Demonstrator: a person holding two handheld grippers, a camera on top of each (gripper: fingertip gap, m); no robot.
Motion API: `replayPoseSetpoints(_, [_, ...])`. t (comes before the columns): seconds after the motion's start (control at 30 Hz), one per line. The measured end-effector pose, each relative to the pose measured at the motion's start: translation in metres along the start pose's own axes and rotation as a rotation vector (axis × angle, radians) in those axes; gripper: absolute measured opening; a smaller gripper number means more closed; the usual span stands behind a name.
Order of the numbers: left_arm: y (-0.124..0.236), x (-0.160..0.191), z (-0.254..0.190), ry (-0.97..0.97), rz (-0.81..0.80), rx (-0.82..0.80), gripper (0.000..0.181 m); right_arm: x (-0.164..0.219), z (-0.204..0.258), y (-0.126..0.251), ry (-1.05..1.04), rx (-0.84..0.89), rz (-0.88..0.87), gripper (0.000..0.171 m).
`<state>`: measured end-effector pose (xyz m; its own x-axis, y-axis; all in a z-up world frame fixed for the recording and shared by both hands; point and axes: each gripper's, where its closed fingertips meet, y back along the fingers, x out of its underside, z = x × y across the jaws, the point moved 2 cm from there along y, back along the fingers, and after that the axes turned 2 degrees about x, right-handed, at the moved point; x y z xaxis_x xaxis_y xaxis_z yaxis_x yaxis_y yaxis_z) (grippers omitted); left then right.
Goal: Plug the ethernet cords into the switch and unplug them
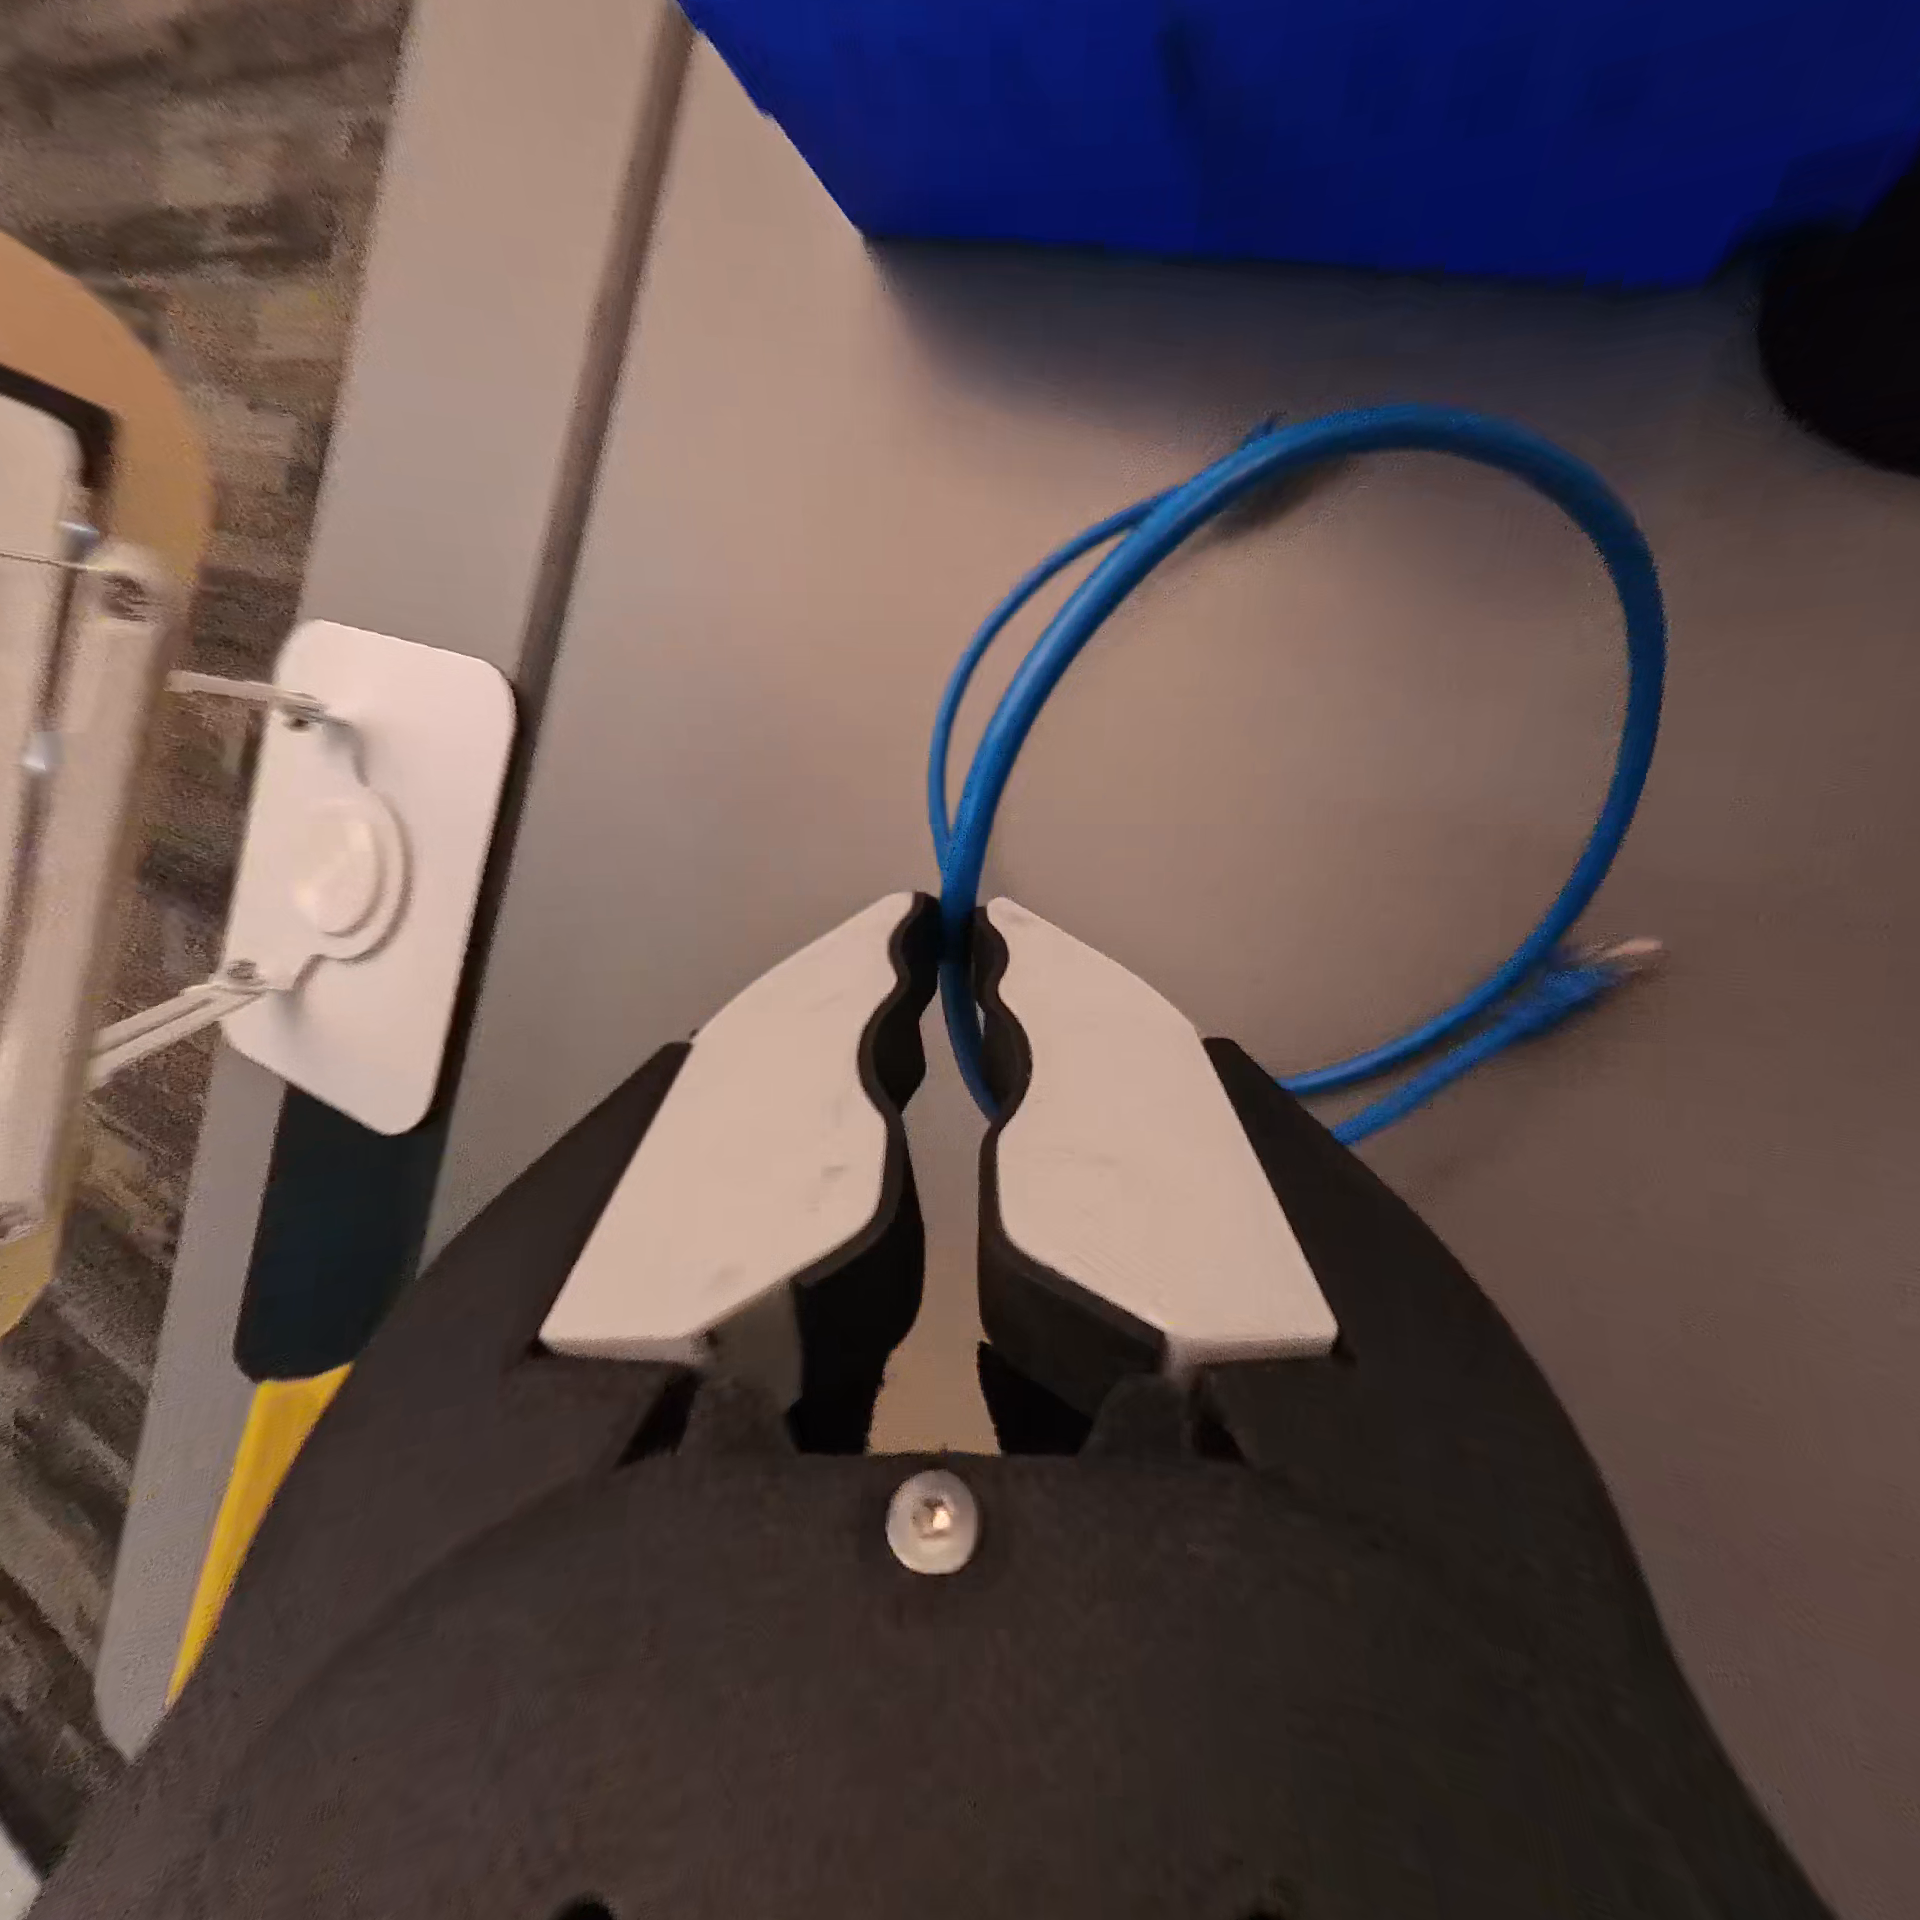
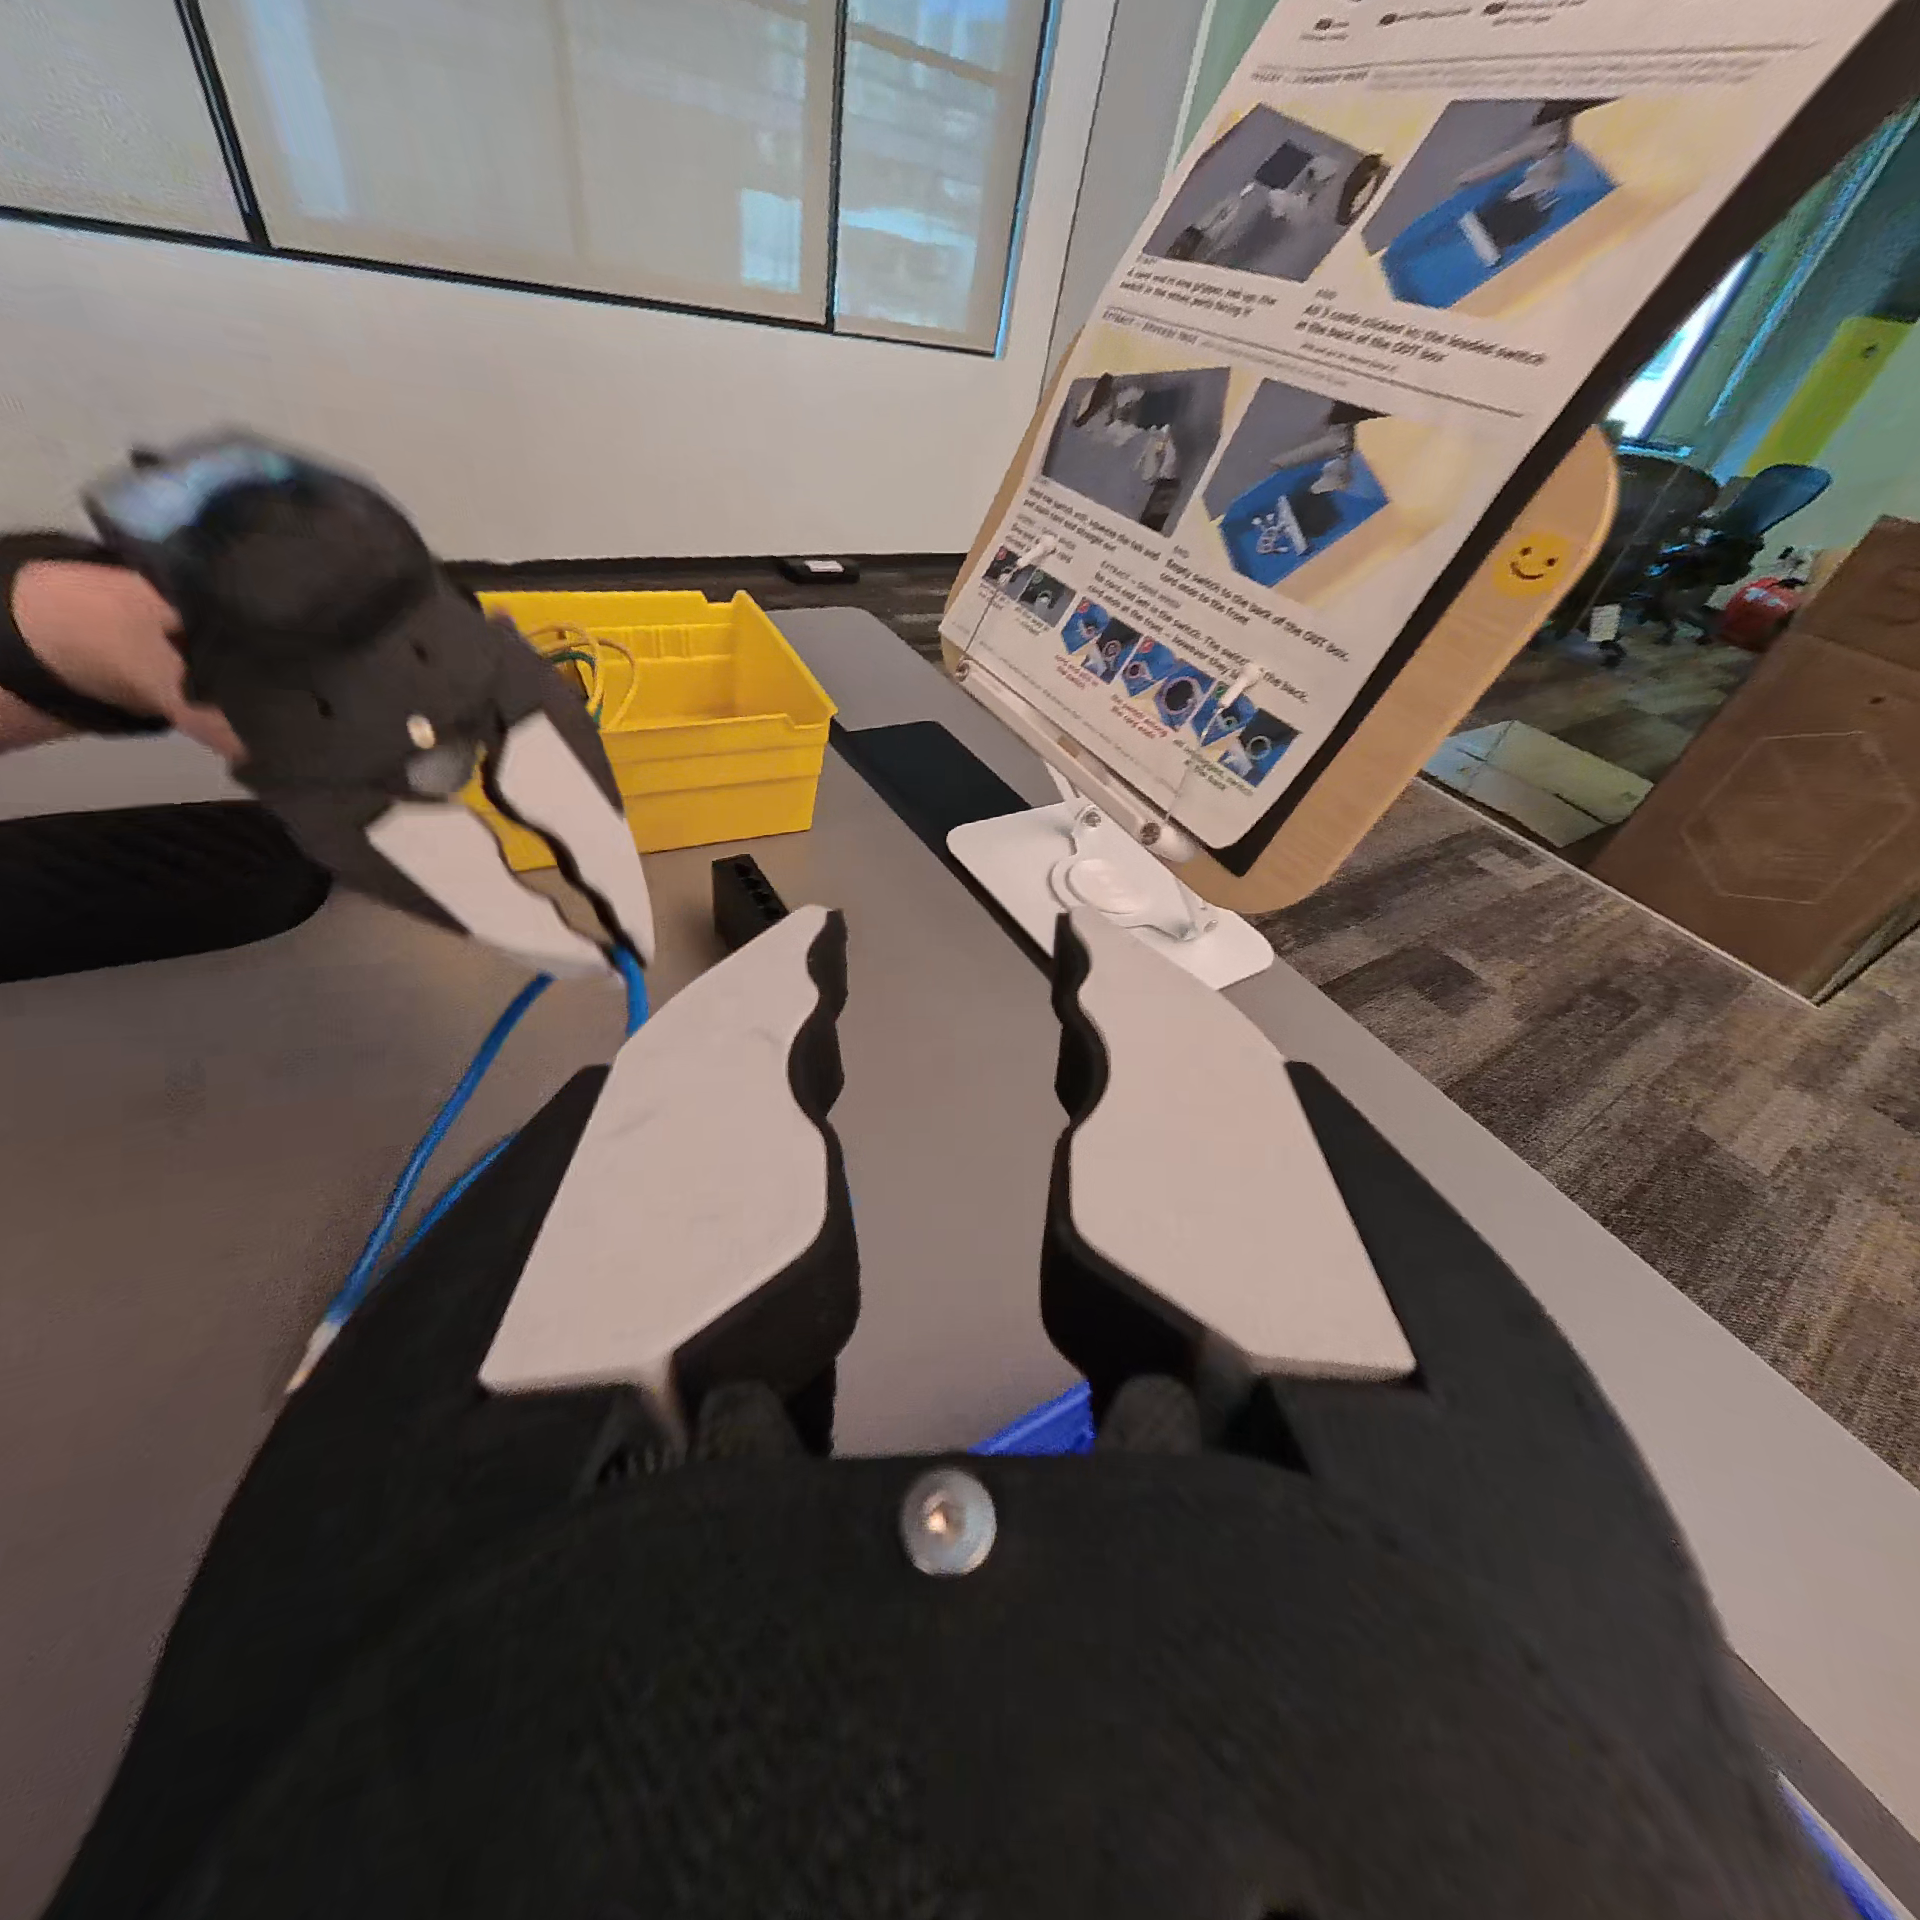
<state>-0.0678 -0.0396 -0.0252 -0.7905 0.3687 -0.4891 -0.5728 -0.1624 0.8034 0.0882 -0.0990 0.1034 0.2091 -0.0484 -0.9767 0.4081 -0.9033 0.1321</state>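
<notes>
The left tongs (image 1: 961, 940) pinch the blue cord (image 1: 1621, 665) mid-length, its plug (image 1: 1590, 966) lying on the worktop (image 1: 790, 520). The right tongs (image 2: 948, 935) gape wide, empty, just short of the switch (image 2: 750, 896). It looks like the pick-up step; next, regrip near the plug and aim it at a port.

Matt grey table (image 1: 790, 540), glossy yellow plastic bin (image 2: 717, 717), seemingly wooden board (image 2: 1496, 665)
</notes>
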Motion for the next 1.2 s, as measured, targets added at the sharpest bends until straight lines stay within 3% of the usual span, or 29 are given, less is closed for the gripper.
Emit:
replayPoseSetpoints(0.2, [-0.074,0.008,-0.017,0.149,-0.024,0.036,0.005,0.001,-0.008,0.012,0.006,0.034,-0.003,0.039])
replayPoseSetpoints(0.3, [-0.09,0.016,-0.017,0.237,-0.029,0.071,0.027,0.002,-0.011,0.015,-0.006,0.033,-0.013,0.039])
replayPoseSetpoints(0.43, [-0.061,0.01,-0.013,0.363,-0.182,0.119,0.025,0.004,-0.018,0.022,-0.016,0.059,-0.012,0.039])
replayPoseSetpoints(0.53, [0.002,0.02,0.021,0.398,-0.316,-0.06,0.028,0.005,-0.025,0.027,-0.006,0.106,-0.016,0.039])
replayPoseSetpoints(0.63, [0.075,0.078,0.08,0.425,-0.3,-0.417,0.037,0.0,-0.044,0.029,0.112,0.309,-0.01,0.042])
replayPoseSetpoints(0.73, [0.124,0.172,0.127,0.445,-0.076,-0.664,0.038,-0.011,-0.059,0.028,0.287,0.567,-0.003,0.046])
replayPoseSetpoints(0.83, [0.135,0.248,0.145,0.461,0.111,-0.658,0.039,-0.019,-0.077,0.027,0.285,0.872,0.011,0.051])
replayPoseSetpoints(0.93, [0.124,0.287,0.149,0.529,0.147,-0.542,0.04,-0.005,-0.082,0.01,0.243,1.027,0.125,0.056])
replayPoseSetpoints(1.07, [0.106,0.315,0.152,0.597,0.185,-0.433,0.038,0.018,-0.081,-0.014,0.182,1.027,0.215,0.059])
replayPoseSetpoints(1.2, [0.102,0.313,0.151,0.592,0.155,-0.387,0.029,0.033,-0.085,-0.019,0.108,0.978,0.259,0.059])
